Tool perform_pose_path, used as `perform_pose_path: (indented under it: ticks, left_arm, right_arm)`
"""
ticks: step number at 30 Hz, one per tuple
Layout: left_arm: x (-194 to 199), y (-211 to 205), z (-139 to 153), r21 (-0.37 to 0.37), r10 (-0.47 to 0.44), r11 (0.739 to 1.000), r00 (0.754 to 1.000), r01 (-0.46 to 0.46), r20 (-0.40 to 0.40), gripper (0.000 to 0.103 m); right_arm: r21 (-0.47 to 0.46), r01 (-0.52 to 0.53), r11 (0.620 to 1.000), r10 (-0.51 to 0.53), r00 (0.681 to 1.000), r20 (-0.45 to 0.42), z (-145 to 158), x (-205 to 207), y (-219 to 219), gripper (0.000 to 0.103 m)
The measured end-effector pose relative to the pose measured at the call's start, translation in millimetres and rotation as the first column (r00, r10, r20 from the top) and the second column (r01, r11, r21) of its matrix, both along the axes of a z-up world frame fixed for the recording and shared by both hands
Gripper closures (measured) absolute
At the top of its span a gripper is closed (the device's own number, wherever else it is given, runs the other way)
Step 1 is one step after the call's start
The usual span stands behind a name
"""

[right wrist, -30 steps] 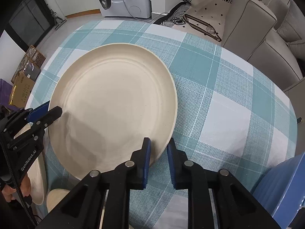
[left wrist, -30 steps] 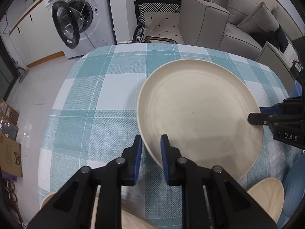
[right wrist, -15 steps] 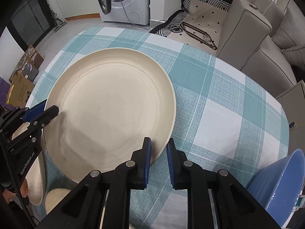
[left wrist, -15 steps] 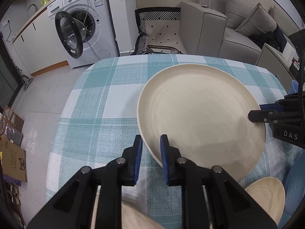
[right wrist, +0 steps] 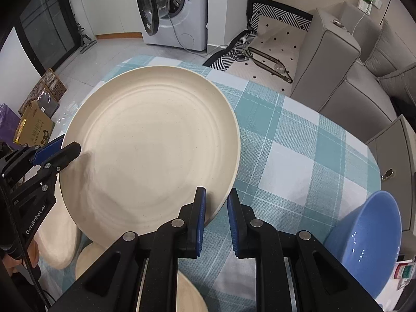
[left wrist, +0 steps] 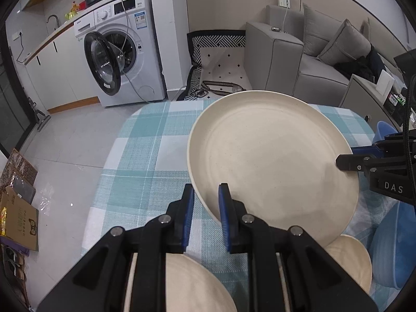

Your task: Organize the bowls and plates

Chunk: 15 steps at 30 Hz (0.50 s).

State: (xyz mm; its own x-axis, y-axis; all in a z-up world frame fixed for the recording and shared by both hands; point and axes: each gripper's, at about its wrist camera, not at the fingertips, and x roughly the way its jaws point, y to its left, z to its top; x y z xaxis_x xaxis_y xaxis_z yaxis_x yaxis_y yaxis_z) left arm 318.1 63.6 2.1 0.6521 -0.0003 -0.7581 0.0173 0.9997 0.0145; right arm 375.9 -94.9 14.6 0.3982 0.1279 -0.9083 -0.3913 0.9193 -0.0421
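Left gripper (left wrist: 206,202) and right gripper (right wrist: 216,205) were each pinched nearly shut on opposite edges of one large plate (left wrist: 270,161), blue pads clamping its rim, the plate carried tilted above the checked tablecloth (left wrist: 145,156). The plate was cream, faintly speckled, with shallow concentric rings and a raised lip. Only the right wrist view showed a hand (right wrist: 15,262) behind the left gripper and the inside of a blue bowl (right wrist: 364,236); both showed smaller cream dishes (left wrist: 348,260) lying beneath.
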Motion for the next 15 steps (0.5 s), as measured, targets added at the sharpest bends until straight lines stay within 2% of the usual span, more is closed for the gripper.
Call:
perform_pose_path:
  ticks: [15]
  left_arm:
    - [-79, -8, 59, 0.033, 0.014, 0.999, 0.993, -0.018, 0.121, 0.086]
  right_arm:
    - [0.052, -0.021, 0.998, 0.015, 0.994, 0.11, 63, -79, -10, 0.087]
